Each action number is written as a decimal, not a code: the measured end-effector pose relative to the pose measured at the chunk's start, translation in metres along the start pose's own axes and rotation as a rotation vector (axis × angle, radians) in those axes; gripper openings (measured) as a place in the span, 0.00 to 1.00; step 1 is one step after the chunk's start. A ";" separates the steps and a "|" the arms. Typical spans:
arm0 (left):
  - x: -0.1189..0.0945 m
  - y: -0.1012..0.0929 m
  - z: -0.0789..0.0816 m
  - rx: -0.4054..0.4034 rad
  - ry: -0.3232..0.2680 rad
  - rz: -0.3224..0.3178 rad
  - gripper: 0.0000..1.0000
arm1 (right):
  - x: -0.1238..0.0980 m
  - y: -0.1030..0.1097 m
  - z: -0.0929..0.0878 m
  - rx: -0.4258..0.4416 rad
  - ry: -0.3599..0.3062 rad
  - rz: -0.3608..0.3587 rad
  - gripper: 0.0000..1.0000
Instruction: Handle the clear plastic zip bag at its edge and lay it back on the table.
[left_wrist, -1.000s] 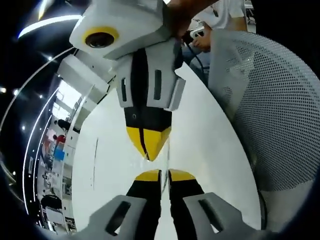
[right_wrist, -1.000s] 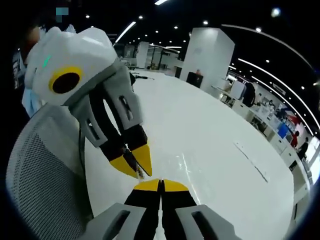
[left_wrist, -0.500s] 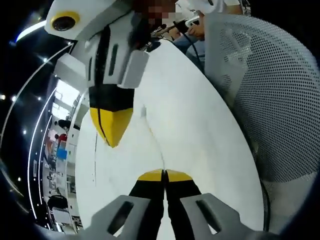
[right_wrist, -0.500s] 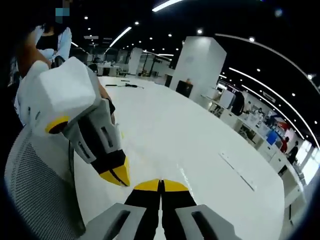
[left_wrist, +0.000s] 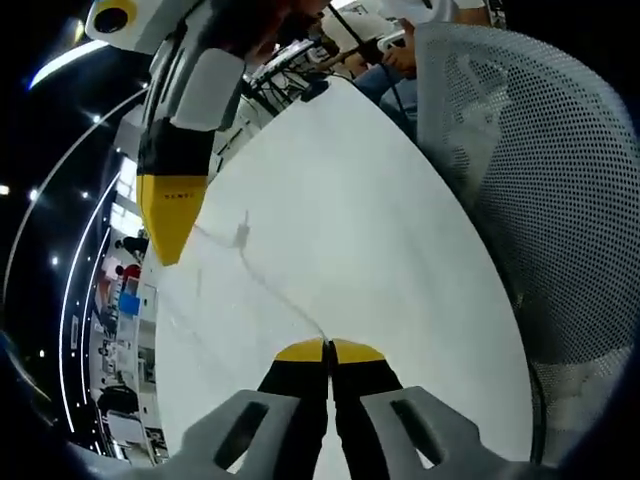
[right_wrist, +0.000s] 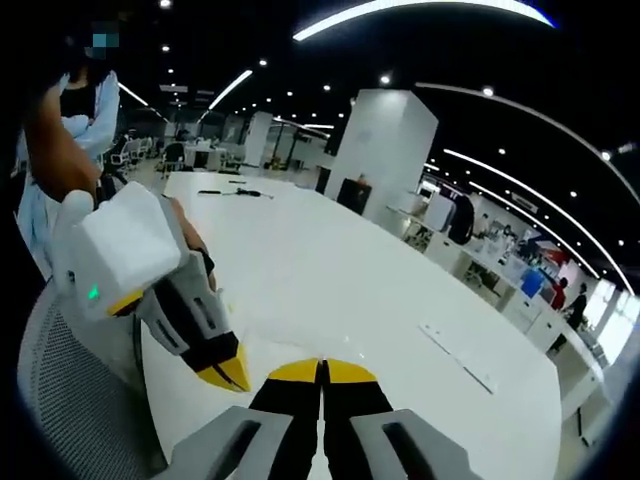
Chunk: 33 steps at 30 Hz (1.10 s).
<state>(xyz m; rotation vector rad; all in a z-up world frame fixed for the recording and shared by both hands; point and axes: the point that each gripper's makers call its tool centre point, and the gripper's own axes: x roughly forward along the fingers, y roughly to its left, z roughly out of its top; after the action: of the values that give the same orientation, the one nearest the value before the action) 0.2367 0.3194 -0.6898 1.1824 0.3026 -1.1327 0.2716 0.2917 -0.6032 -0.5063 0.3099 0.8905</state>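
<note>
The clear plastic zip bag (left_wrist: 262, 285) hangs over the white table (left_wrist: 390, 230), its top edge drawn out in a line between the two grippers. My left gripper (left_wrist: 327, 346) is shut on one end of that edge. My right gripper (left_wrist: 166, 246) enters from the upper left, jaws together on the other end. In the right gripper view my right gripper (right_wrist: 322, 366) is shut, and the left gripper (right_wrist: 232, 378) sits close at its left, held by a hand. The bag (right_wrist: 272, 350) shows there as a faint sheet between them.
A grey mesh chair back (left_wrist: 545, 200) stands against the table's near edge, also seen as the chair back (right_wrist: 65, 410). Seated people (left_wrist: 400, 45) are at the table's far end. A cable and tools (right_wrist: 235, 192) and flat strips (right_wrist: 462, 362) lie on the table (right_wrist: 330, 270).
The two grippers, tip to tip a second ago, have drawn apart, and the bag's edge now stretches between them. Both stay shut. Both views have tilted.
</note>
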 end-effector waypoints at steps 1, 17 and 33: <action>0.000 0.000 0.000 -0.001 0.001 -0.001 0.00 | 0.000 0.000 -0.001 0.002 0.000 0.000 0.00; -0.001 0.009 -0.005 -0.007 0.002 0.017 0.00 | -0.001 -0.002 -0.003 -0.048 0.011 -0.028 0.00; -0.010 0.016 0.025 -0.159 -0.183 0.005 0.01 | 0.005 0.002 -0.019 -0.118 0.070 -0.046 0.00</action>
<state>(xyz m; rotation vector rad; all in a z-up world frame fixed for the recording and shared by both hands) 0.2371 0.3025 -0.6632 0.9331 0.2442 -1.1810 0.2719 0.2860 -0.6216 -0.6527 0.3096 0.8509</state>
